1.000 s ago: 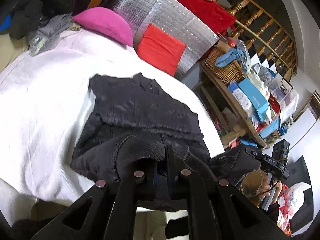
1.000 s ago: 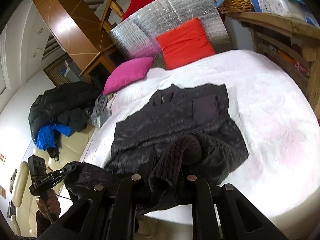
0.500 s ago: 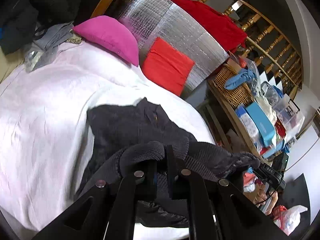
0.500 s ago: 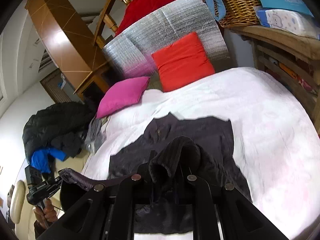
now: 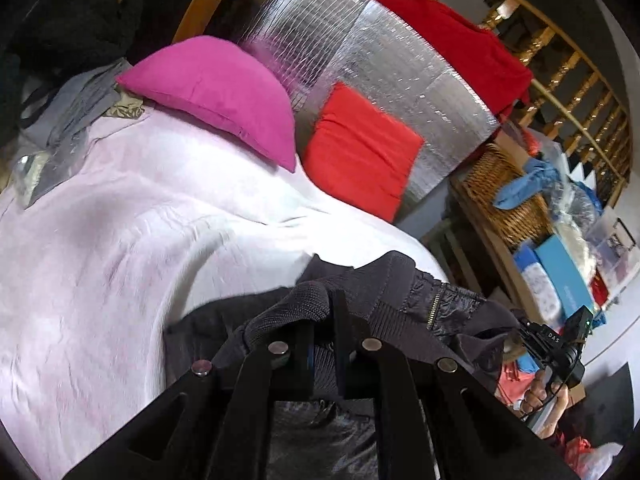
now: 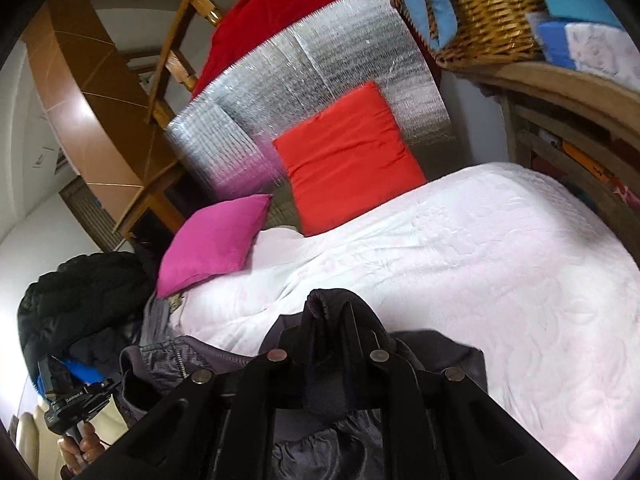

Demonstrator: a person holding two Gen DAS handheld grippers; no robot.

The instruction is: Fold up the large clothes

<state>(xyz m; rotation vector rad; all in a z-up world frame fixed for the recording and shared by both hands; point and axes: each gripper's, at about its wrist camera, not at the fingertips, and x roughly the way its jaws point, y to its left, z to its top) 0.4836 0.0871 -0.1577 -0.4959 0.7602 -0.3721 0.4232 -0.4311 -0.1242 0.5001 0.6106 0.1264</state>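
Both grippers' fingers (image 5: 340,316) pinch the jacket's (image 5: 452,308) ribbed knit hem.

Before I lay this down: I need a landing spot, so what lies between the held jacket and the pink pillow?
Only bare white bedspread lies between the dark jacket and the pink pillow; both wrist views show it.

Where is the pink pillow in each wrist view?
Left wrist: pink pillow upper left, at the bed's far end.
Right wrist: pink pillow left of centre, on the same bed.
Shared landmark: red cushion just right of it, against the silver panel.
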